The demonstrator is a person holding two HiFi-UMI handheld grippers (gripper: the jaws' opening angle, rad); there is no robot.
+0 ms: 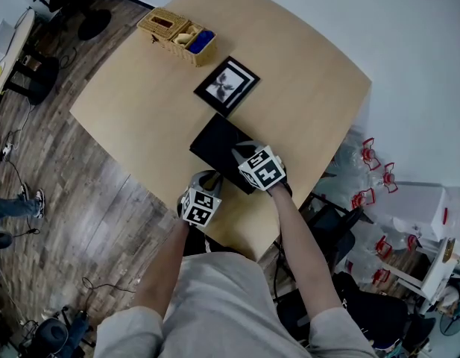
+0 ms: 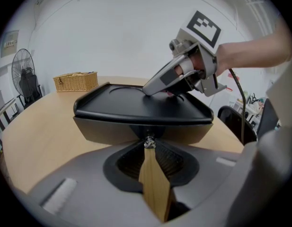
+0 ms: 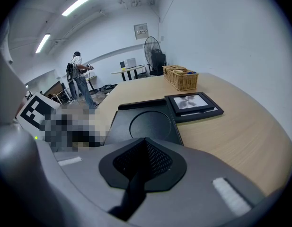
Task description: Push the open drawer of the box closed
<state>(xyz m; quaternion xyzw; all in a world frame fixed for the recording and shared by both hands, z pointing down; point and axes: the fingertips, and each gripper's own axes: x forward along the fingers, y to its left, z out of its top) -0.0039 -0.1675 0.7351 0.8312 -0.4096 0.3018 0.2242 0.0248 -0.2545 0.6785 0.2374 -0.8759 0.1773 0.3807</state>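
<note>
The box is low, with a black lid [image 1: 215, 144] and tan sides [image 2: 103, 129], and lies near the table's front edge. A small metal drawer knob [image 2: 147, 142] sits in the middle of its tan front. My left gripper [image 2: 147, 148] is level with that front and its jaw tips are closed on the knob. The drawer front looks about flush with the box. I cannot make out a gap. My right gripper [image 2: 146, 92] comes down from the right and rests its shut tips on the lid [image 3: 148, 122]. In the head view both grippers [image 1: 207, 177] [image 1: 237, 154] crowd the box.
A black picture frame [image 1: 227, 85] lies just beyond the box. A wicker basket [image 1: 177, 36] stands at the table's far corner. The table edge [image 1: 237, 237] runs right behind my left gripper. A person [image 3: 79, 77] stands far back in the room, by a fan [image 3: 153, 56].
</note>
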